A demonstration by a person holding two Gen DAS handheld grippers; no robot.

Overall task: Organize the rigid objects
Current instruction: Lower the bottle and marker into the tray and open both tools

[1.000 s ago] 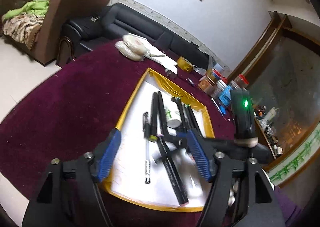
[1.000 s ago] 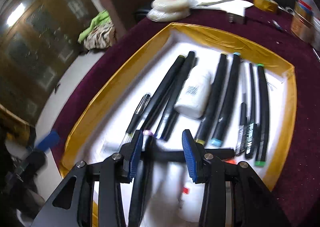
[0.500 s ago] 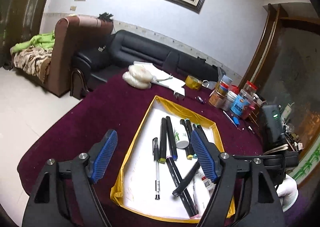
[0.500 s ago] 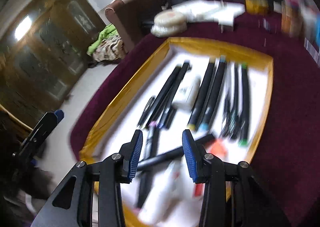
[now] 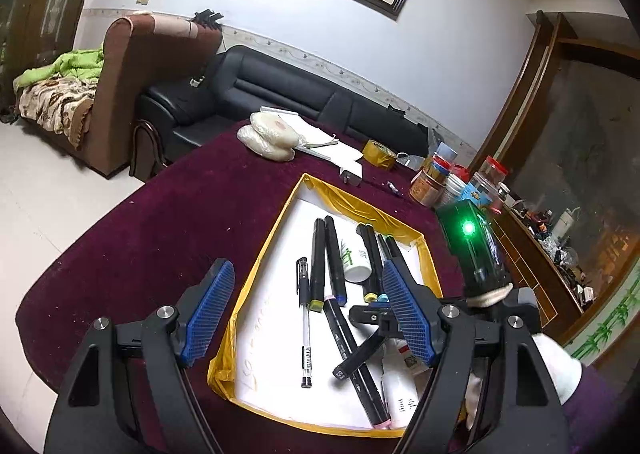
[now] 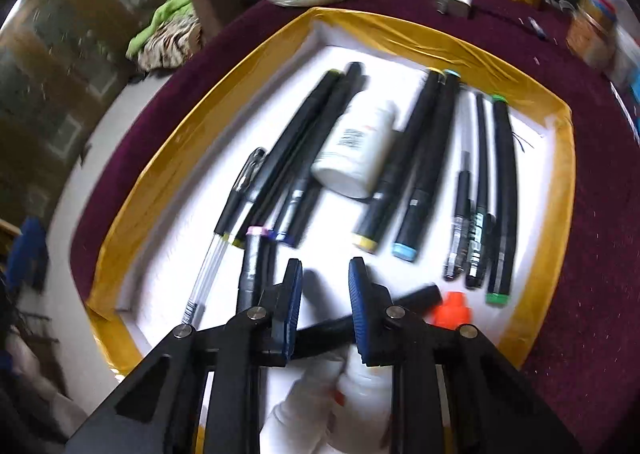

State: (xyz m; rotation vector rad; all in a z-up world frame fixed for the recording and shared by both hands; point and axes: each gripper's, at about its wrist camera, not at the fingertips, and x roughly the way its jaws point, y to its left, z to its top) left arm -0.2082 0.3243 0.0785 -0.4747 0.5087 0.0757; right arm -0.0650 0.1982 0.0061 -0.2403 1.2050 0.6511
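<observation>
A: Since half a second ago the right gripper (image 6: 324, 306) has dropped back low over the near end of the tray (image 6: 400, 33), and the left gripper (image 5: 308, 314) has edged closer to the tray's near left corner.

B: Is the right one carrying anything?

A: Not that I can tell. Its jaws stand narrow, one on either side of the crossed black marker (image 6: 416, 296) that lies slantwise at the tray's near end, but I see a gap on both sides, so I judge it empty. The left gripper is spread wide and holds nothing.

B: And the rest of the pens?

A: Mostly lined up lengthwise in the tray: a pair of markers left of the white bottle (image 6: 356, 151), the yellow-tipped marker (image 6: 400, 161) and blue-tipped marker (image 6: 430, 169) right of it, then thin pens and the green-tipped marker (image 6: 502, 193) toward the tray's right wall. The clear pen (image 5: 305, 318) lies nearest the left wall.

B: What might go wrong?

A: The crossed marker rests on the pink-tipped marker (image 5: 352, 354) and beside an orange-capped bottle (image 6: 450, 312). Closing off-centre could roll it or drag the neighbours out of line. The right view is blurred, so the aim is hard to judge.
</observation>
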